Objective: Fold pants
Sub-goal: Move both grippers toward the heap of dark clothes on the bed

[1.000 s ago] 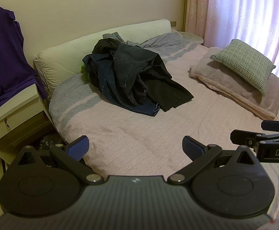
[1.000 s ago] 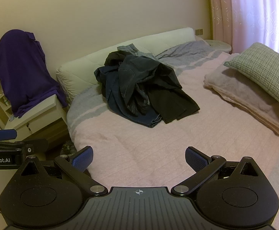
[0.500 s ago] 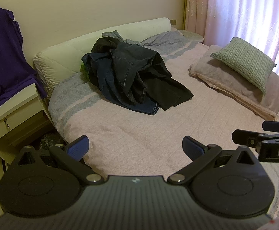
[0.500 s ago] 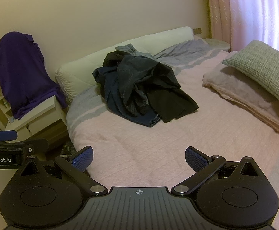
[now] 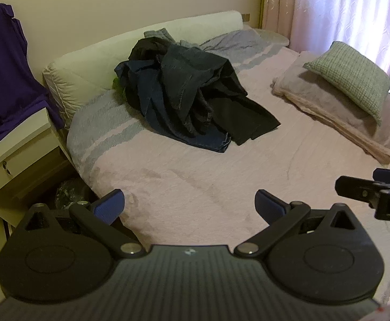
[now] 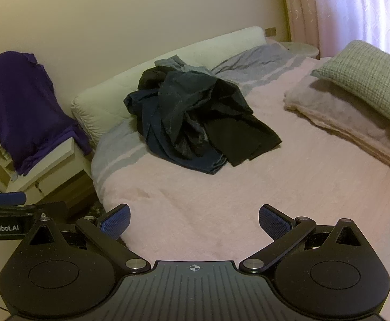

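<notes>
While both grippers' jaws stand spread and empty, the pants [image 5: 192,99] lie heaped on the bed [image 5: 195,187] near its headboard [image 5: 93,64]. Separate garments in the heap are hard to tell apart.

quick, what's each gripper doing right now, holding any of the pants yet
Left gripper: open, holding nothing, above the near part of the bed.
Right gripper: open, holding nothing; the pile of pants lies untouched farther up the bed.
</notes>
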Motion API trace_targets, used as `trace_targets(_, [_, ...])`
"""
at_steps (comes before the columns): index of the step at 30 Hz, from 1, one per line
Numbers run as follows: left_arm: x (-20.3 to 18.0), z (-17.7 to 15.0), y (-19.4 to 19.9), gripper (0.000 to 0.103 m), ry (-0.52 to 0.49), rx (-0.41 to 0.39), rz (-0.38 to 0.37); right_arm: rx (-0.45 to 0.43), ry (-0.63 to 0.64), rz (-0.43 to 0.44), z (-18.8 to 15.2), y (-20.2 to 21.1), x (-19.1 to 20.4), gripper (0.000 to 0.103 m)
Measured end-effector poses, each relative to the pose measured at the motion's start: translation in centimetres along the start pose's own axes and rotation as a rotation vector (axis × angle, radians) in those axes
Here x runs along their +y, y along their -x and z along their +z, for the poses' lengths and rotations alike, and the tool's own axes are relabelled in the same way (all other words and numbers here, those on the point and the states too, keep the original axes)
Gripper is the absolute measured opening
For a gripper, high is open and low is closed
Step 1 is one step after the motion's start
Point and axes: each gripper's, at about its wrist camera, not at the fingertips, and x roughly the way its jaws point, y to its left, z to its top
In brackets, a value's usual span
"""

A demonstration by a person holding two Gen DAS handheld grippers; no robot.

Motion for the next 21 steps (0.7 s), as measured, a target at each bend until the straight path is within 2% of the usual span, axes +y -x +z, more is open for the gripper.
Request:
trace_targets(6, [2.3, 2.8, -4.5, 0.102, -0.036, 0.030, -0.017, 0.020, -0.051, -0.028, 1.6, -4.1, 0.2, 0.099])
trace_targets(9, [3.5, 4.5, -7.4, 0.102, -0.066, 0.053, -0.033, 0.013, -0.068, -0.040, 2.9, -6.5, 0.7, 0.095])
trace_targets(13, [5.5, 7.8, -12.8, 0.102, -0.114, 0.086, -0.048, 0.034, -0.100, -0.054, 5.1, -10.9, 1.3, 0.087])
trace_targets(21, [8.2, 15.0, -23.9, 0.100, -0.232, 0.103, -0.133, 0.039, -0.179, -0.105, 10.2, -21.2, 2.1, 0.074])
